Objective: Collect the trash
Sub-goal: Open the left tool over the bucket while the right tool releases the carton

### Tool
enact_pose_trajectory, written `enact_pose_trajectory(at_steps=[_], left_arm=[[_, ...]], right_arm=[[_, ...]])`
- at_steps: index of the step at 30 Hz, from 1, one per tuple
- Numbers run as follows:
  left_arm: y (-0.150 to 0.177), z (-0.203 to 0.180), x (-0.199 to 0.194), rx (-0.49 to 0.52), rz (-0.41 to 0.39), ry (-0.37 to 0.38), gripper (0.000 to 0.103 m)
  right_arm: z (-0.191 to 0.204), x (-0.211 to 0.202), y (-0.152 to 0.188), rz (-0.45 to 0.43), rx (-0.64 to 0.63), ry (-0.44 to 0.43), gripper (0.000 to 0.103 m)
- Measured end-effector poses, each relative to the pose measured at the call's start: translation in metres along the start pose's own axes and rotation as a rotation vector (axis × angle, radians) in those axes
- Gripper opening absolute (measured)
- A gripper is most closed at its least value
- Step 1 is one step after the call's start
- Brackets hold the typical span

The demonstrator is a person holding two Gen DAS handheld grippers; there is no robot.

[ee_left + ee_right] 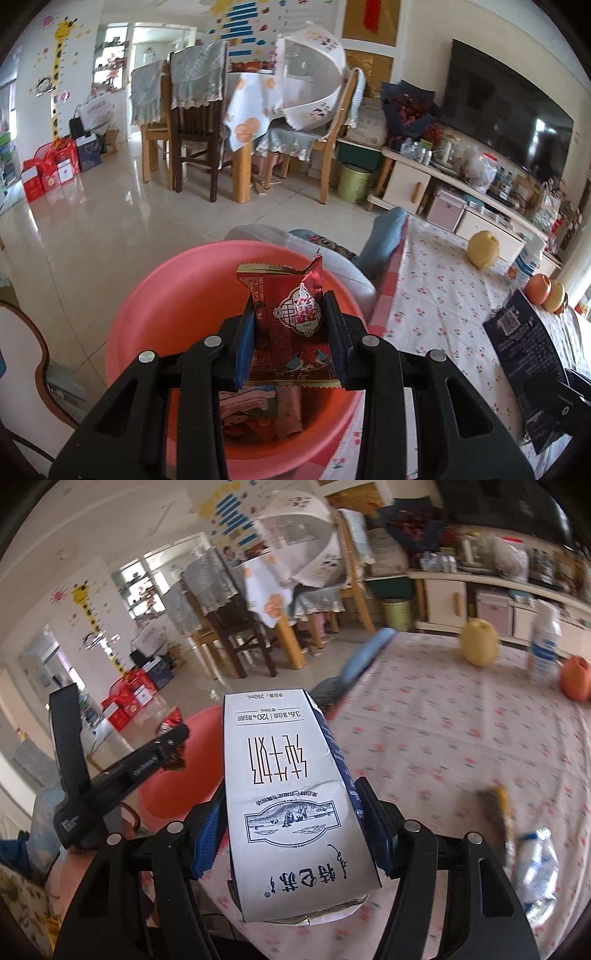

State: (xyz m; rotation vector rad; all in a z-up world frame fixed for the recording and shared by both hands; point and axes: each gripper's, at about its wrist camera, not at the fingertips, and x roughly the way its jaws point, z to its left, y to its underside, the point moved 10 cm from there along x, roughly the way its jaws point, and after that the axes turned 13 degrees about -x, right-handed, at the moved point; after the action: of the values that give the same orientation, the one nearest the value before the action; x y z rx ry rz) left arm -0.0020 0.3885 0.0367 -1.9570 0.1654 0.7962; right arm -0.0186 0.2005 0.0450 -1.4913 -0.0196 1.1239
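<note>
So here we've got both hands full. Our left gripper is pinching a red snack wrapper between its pads, holding it right over the pink basin, which sits just off the edge of the bench. There's already some pinkish wrapper trash lying in the bottom of that basin.

Our right gripper is clamped on a white milk carton, printed side up and upside down to the camera, with the pads pressing on its two blue sides. It's above the bench's flowered cloth, near the basin side. From that camera we can also see the left gripper off to the left, with the red wrapper poking out over the basin.

Left on the bench: a crushed clear plastic bottle at the right, a blurry brown-yellow thing beside it that we can't make out, a yellow fruit, an orange one and a white bottle at the far end.
</note>
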Motion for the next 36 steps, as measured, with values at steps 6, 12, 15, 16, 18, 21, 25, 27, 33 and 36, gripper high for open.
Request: enact_pose_trajectory(at_steps=[6, 12, 15, 16, 18, 21, 25, 27, 33, 36], left_arm=[[-0.007, 0.026, 0.005, -0.059, 0.009, -0.027, 0.036], [-0.008, 0.048, 0.011, -0.096, 0.020, -0.051, 0.036], [-0.009, 0.054, 0.013, -0.107, 0.024, -0.057, 0.036], [-0.010, 0.057, 0.013, -0.110, 0.023, -0.061, 0.036], [-0.010, 0.061, 0.014, -0.114, 0.024, -0.067, 0.036], [-0.012, 0.067, 0.017, -0.124, 0.030, -0.077, 0.036], [-0.011, 0.071, 0.018, -0.127, 0.032, -0.087, 0.036], [-0.011, 0.074, 0.019, -0.131, 0.032, -0.092, 0.036], [-0.009, 0.080, 0.024, -0.133, 0.049, -0.113, 0.040], [-0.009, 0.084, 0.024, -0.129, 0.048, -0.138, 0.063]], right_arm=[[0.043, 0.027, -0.025, -0.003, -0.055, -0.050, 0.066], [0.072, 0.052, -0.038, 0.005, -0.089, -0.086, 0.066], [0.083, 0.064, -0.040, 0.015, -0.101, -0.097, 0.066], [0.085, 0.069, -0.041, 0.019, -0.102, -0.099, 0.066], [0.088, 0.077, -0.041, 0.028, -0.103, -0.104, 0.066], [0.092, 0.087, -0.040, 0.038, -0.111, -0.101, 0.066], [0.097, 0.099, -0.038, 0.047, -0.118, -0.101, 0.066], [0.097, 0.104, -0.039, 0.051, -0.117, -0.101, 0.066], [0.091, 0.113, -0.040, 0.058, -0.085, -0.091, 0.070], [0.086, 0.109, -0.040, 0.039, -0.061, -0.082, 0.083]])
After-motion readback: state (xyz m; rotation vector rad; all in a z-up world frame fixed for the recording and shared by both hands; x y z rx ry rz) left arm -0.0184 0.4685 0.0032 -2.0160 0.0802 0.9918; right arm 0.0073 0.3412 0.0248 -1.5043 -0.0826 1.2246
